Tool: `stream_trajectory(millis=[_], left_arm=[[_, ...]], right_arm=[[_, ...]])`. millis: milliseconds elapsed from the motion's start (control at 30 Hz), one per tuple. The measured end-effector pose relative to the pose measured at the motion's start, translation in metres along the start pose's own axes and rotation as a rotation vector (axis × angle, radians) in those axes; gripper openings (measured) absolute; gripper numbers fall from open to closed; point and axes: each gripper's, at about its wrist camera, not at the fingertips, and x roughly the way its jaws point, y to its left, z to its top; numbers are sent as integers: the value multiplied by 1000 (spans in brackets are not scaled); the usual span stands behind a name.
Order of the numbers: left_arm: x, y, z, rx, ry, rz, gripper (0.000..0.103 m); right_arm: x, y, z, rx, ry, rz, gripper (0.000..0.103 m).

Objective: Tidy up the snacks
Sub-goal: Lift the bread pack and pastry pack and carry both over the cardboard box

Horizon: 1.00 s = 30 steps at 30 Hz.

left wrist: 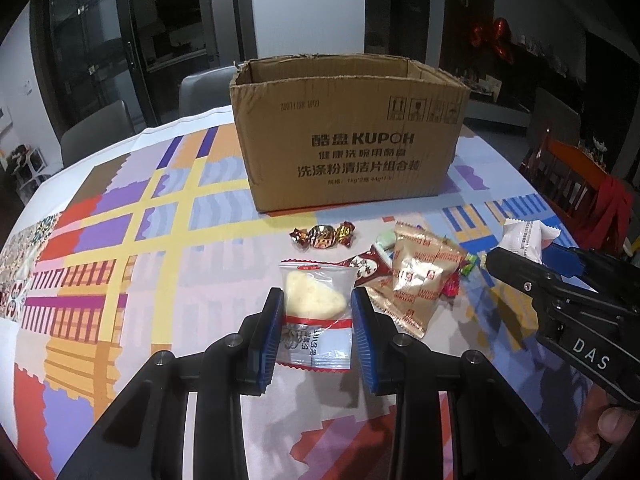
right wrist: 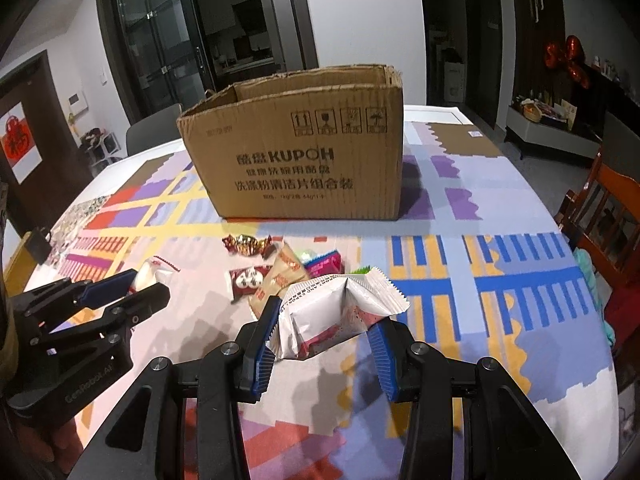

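Observation:
My left gripper [left wrist: 318, 304] is shut on a clear packet with a pale yellow cake [left wrist: 314, 300], held above the table. From the right wrist view that gripper [right wrist: 132, 280] shows at the left with the packet [right wrist: 150, 276] in it. My right gripper [right wrist: 326, 320] is shut on a white and silver snack packet [right wrist: 340, 308]; it [left wrist: 516, 254] shows at the right of the left wrist view with that packet [left wrist: 524, 236]. An open cardboard box [left wrist: 348, 136] [right wrist: 296, 152] stands behind. Loose snacks lie before it: a gold-wrapped candy [left wrist: 324, 236] [right wrist: 248, 245] and tan packets [left wrist: 420, 276] [right wrist: 286, 272].
A colourful patterned cloth [left wrist: 120, 240] [right wrist: 500, 272] covers the table. A red-brown packet [right wrist: 248, 280] and a pink and blue one [right wrist: 326, 262] lie in the snack pile. A wooden chair [right wrist: 608, 220] stands at the right edge, grey chairs [left wrist: 200, 88] behind the box.

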Motion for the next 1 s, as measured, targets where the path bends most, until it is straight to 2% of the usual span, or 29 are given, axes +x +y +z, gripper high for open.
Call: stream_trajectory(millis=[1000], left_arm=[[-29,-2,53,-20,-74,52,34]], right_arm=[[-24,-7,57,14,-85,15,43]])
